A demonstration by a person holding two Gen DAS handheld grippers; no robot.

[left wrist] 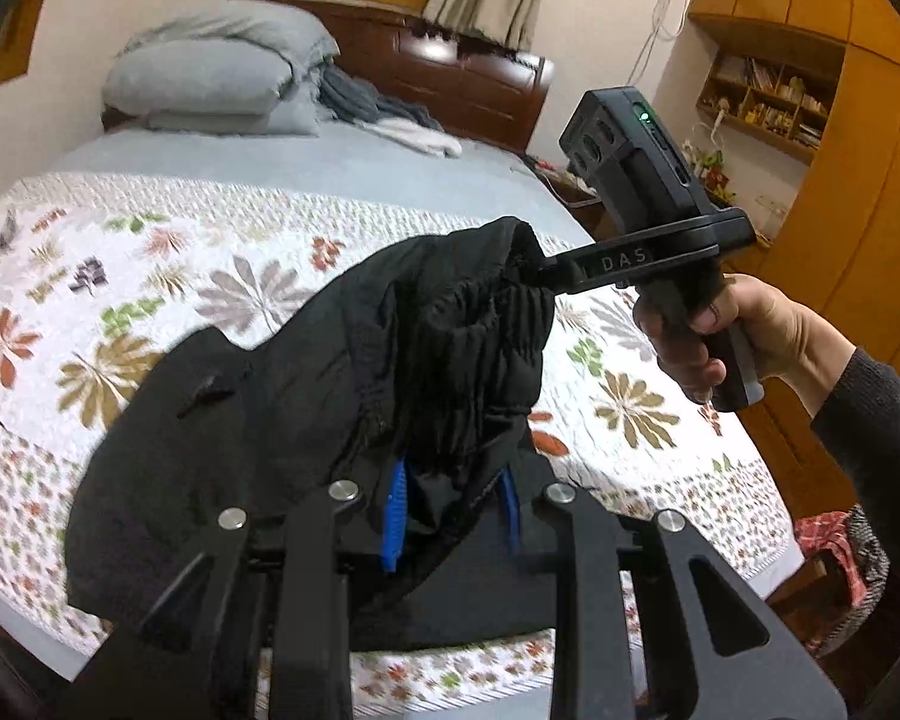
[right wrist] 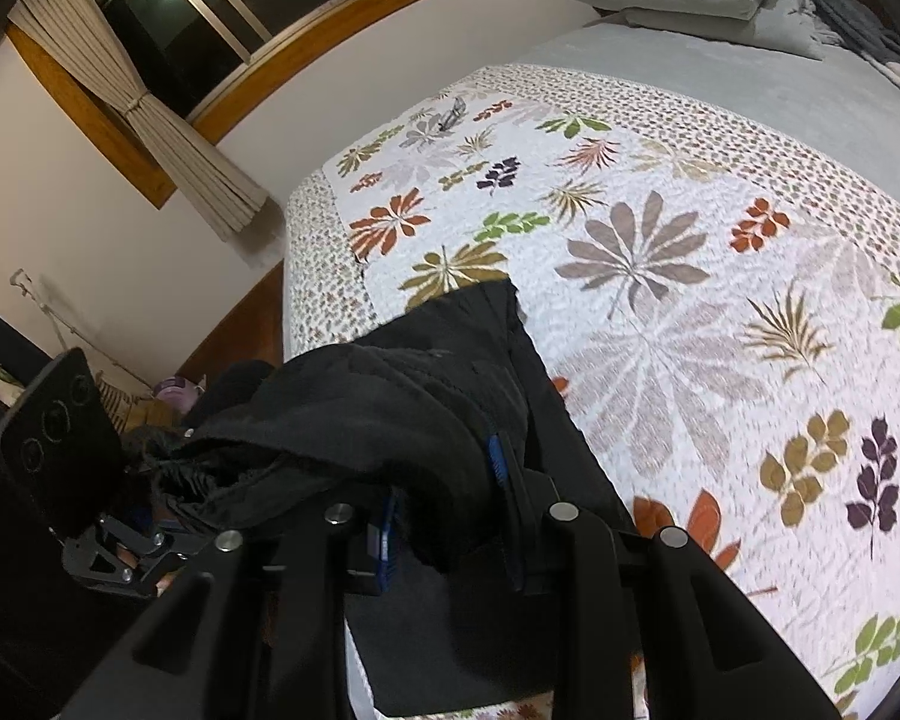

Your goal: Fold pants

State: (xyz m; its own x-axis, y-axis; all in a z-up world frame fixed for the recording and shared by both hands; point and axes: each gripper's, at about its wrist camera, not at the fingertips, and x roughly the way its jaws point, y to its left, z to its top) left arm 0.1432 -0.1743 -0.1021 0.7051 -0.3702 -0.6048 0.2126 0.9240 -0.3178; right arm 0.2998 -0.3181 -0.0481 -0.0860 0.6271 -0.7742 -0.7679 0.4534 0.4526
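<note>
Both hand-held grippers, left [left wrist: 450, 510] and right [right wrist: 450, 516], pinch the black pants [left wrist: 342, 372] raised above the bed [left wrist: 210, 252]; the right hand [left wrist: 726, 336] grips its handle upright.

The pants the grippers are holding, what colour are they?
Black. The pants show best in the left wrist view, held above the flowery quilt.

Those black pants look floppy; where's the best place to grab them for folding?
Probably the gathered elastic waistband of the black pants, approached from its two ends. It is the thickest, ribbed part, and the left gripper and right gripper already pinch the bunched cloth there above the floral quilt.
</note>
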